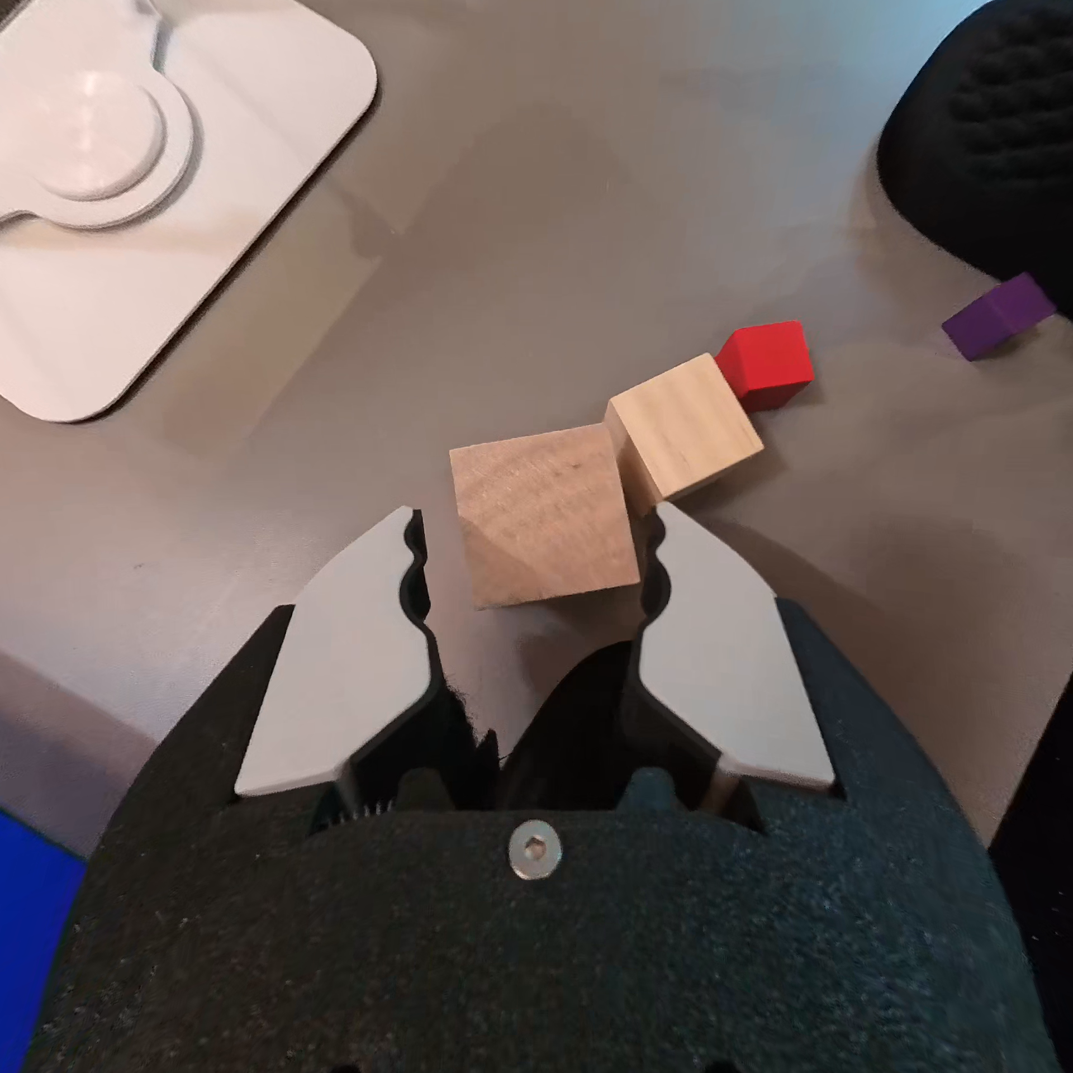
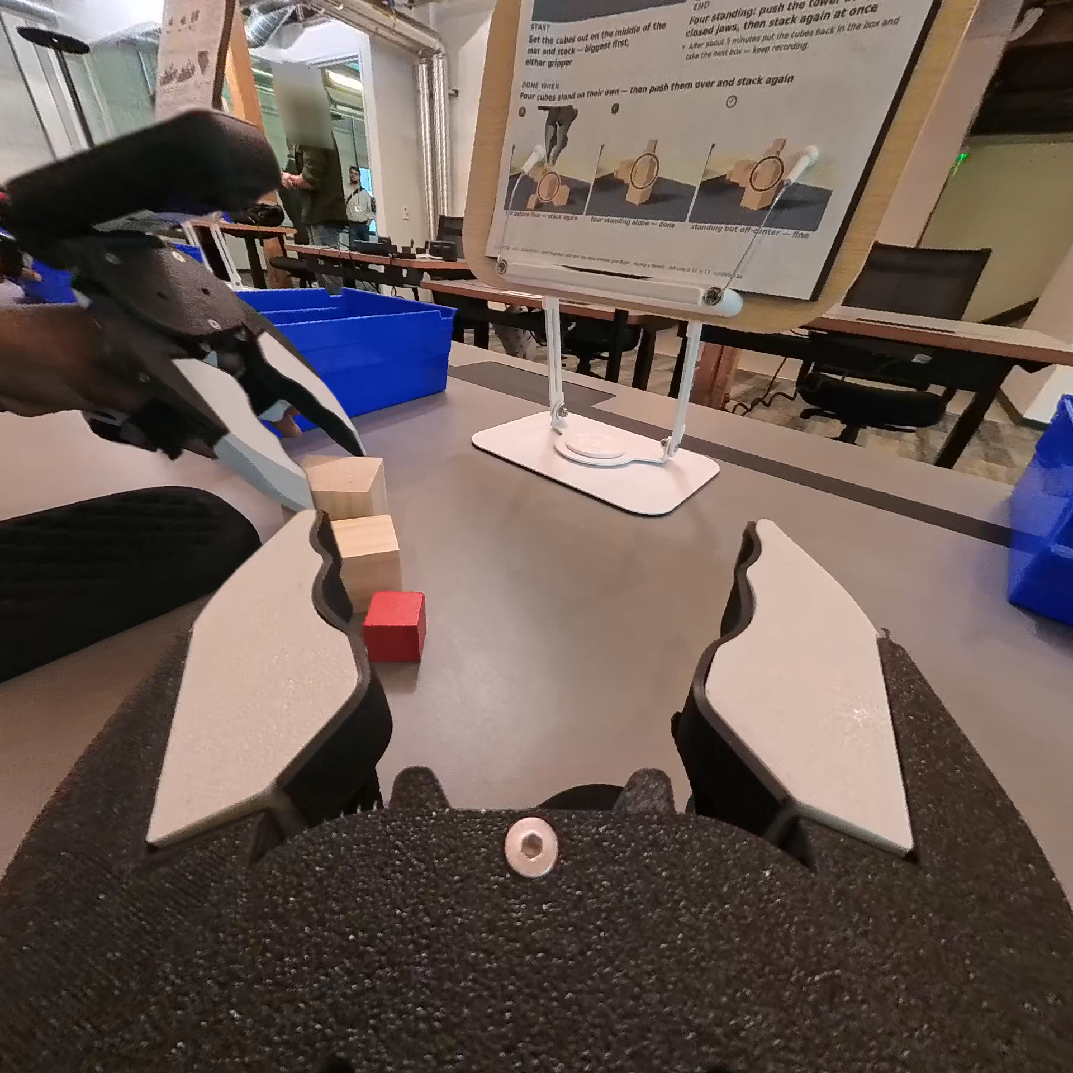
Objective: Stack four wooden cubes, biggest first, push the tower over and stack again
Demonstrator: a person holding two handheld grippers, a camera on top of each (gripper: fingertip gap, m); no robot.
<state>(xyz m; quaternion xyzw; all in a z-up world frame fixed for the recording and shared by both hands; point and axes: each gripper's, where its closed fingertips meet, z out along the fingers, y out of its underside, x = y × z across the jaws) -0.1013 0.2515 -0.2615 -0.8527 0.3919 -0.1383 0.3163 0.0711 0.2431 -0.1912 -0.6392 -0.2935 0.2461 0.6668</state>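
Note:
In the left wrist view a large wooden cube (image 1: 543, 517) sits on the grey table (image 1: 522, 232) between the fingers of my left gripper (image 1: 534, 514). The jaws stand open around it, and a gap shows between the left pad (image 1: 415, 557) and the cube. A smaller pale wooden cube (image 1: 688, 429) touches its far right corner, with a red cube (image 1: 766, 366) behind that and a purple cube (image 1: 996, 316) farther right. My right gripper (image 2: 534, 522) is wide open and empty above the table. Its view shows the left gripper (image 2: 332, 477) straddling the large cube (image 2: 348, 485), then the pale cube (image 2: 368, 557) and the red cube (image 2: 396, 626).
A white stand base (image 2: 604, 464) carrying an instruction board (image 2: 697, 145) stands mid-table; it also shows in the left wrist view (image 1: 261, 174). Blue bins sit at the back left (image 2: 360, 342) and at the right (image 2: 1045, 534). A black mesh-covered object (image 2: 104, 569) lies at the left.

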